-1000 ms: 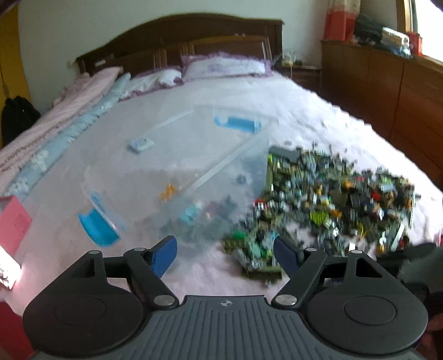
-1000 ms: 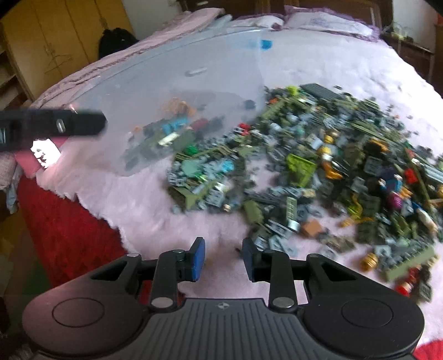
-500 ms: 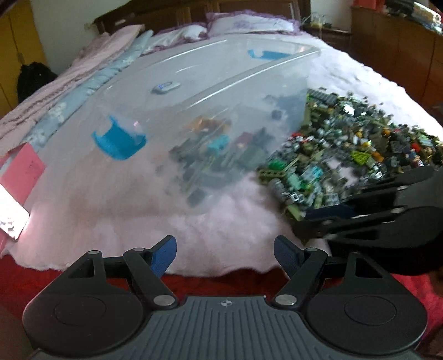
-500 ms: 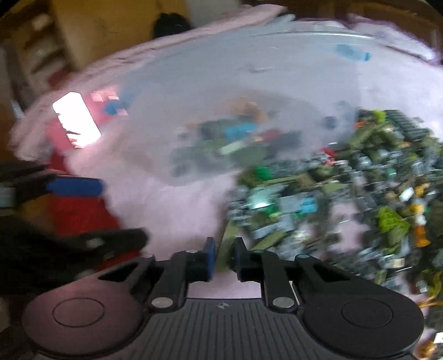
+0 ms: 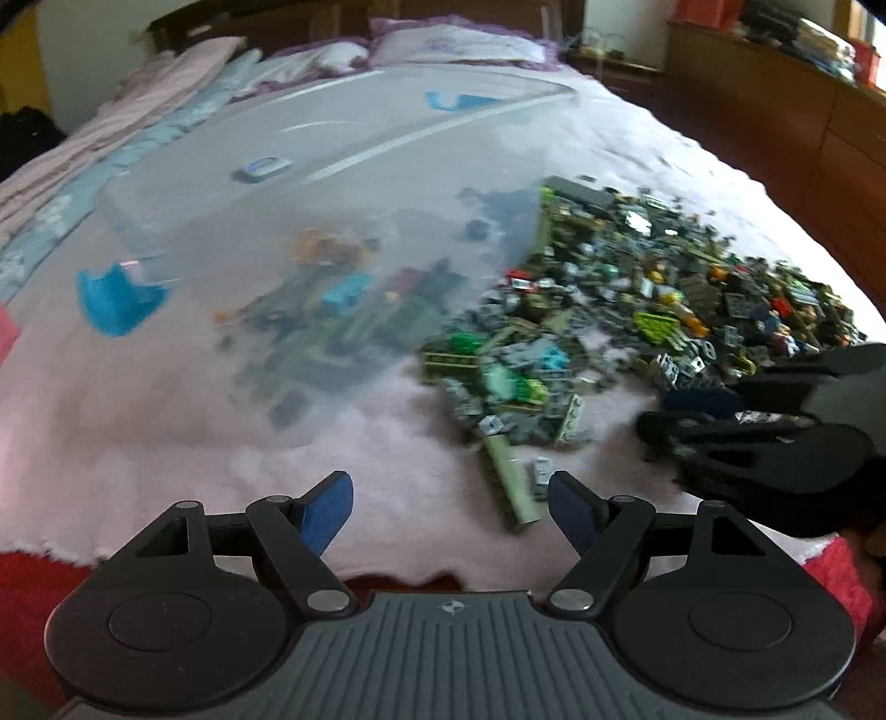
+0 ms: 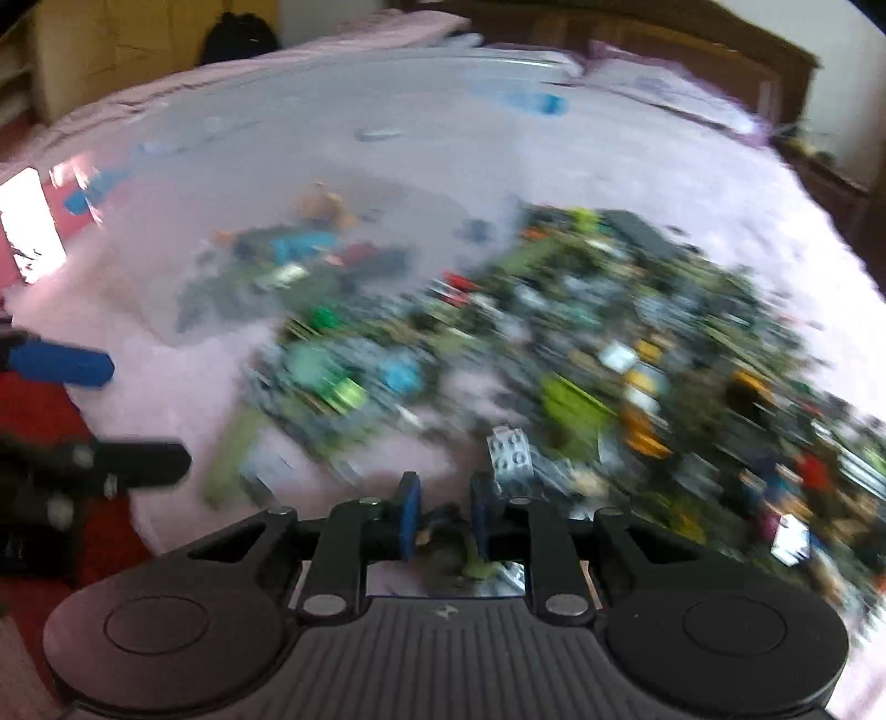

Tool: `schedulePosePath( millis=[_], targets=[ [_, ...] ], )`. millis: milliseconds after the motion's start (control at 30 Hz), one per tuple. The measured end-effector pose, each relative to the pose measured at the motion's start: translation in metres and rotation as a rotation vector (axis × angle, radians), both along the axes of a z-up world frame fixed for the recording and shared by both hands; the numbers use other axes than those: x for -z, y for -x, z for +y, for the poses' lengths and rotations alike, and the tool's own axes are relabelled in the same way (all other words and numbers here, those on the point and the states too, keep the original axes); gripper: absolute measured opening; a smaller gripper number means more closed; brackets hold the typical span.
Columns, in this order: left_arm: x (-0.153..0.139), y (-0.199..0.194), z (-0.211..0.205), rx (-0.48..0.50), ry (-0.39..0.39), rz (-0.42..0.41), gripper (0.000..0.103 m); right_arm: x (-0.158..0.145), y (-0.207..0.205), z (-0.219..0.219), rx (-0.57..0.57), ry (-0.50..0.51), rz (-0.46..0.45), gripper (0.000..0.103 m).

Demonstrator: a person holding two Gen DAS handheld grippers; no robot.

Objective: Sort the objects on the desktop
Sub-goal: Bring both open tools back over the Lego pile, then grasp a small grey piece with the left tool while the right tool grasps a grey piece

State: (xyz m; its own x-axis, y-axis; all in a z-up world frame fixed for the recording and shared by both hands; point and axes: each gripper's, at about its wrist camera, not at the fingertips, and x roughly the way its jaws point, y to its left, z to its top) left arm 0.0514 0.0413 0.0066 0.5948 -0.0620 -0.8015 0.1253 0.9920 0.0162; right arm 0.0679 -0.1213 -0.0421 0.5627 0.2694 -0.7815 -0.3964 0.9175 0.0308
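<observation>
A big pile of small building bricks lies on a pink blanket on the bed, mostly green, grey and black. It also shows, blurred, in the right wrist view. Left of it stands a clear plastic bin with a few bricks inside and blue latches. My left gripper is open and empty above the blanket's near edge, just short of a long green plate. My right gripper has its jaws close together over the pile's near edge; small bricks sit between them, but the blur hides any grip.
The right gripper's dark body shows at the right of the left wrist view. A red cover hangs below the blanket edge. Pillows and a wooden headboard stand at the back, a wooden dresser at the right.
My right gripper has narrowed and dropped onto the near edge of the brick pile. My left gripper has pulled back from the pile, moved toward the bed's edge and stayed open.
</observation>
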Motion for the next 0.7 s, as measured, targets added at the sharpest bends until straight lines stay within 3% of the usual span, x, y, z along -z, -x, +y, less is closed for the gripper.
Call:
schedulePosePath(
  millis=[67, 300, 467, 700],
  targets=[
    [0.008, -0.005, -0.007, 0.018, -0.008, 0.004, 0.078, 0.001, 0.009, -0.02, 0.04, 0.011, 0.003, 0.02],
    [0.025, -0.016, 0.008, -0.078, -0.085, 0.041, 0.078, 0.0, 0.03, -0.063, 0.144, 0.008, 0.012, 0.022],
    [0.033, -0.02, 0.018, -0.137, -0.128, 0.059, 0.078, -0.012, 0.032, -0.042, 0.037, -0.057, -0.04, 0.024],
    [0.024, -0.008, 0.025, -0.15, -0.118, 0.048, 0.078, -0.003, 0.007, 0.024, -0.151, -0.044, -0.067, 0.022]
  ],
)
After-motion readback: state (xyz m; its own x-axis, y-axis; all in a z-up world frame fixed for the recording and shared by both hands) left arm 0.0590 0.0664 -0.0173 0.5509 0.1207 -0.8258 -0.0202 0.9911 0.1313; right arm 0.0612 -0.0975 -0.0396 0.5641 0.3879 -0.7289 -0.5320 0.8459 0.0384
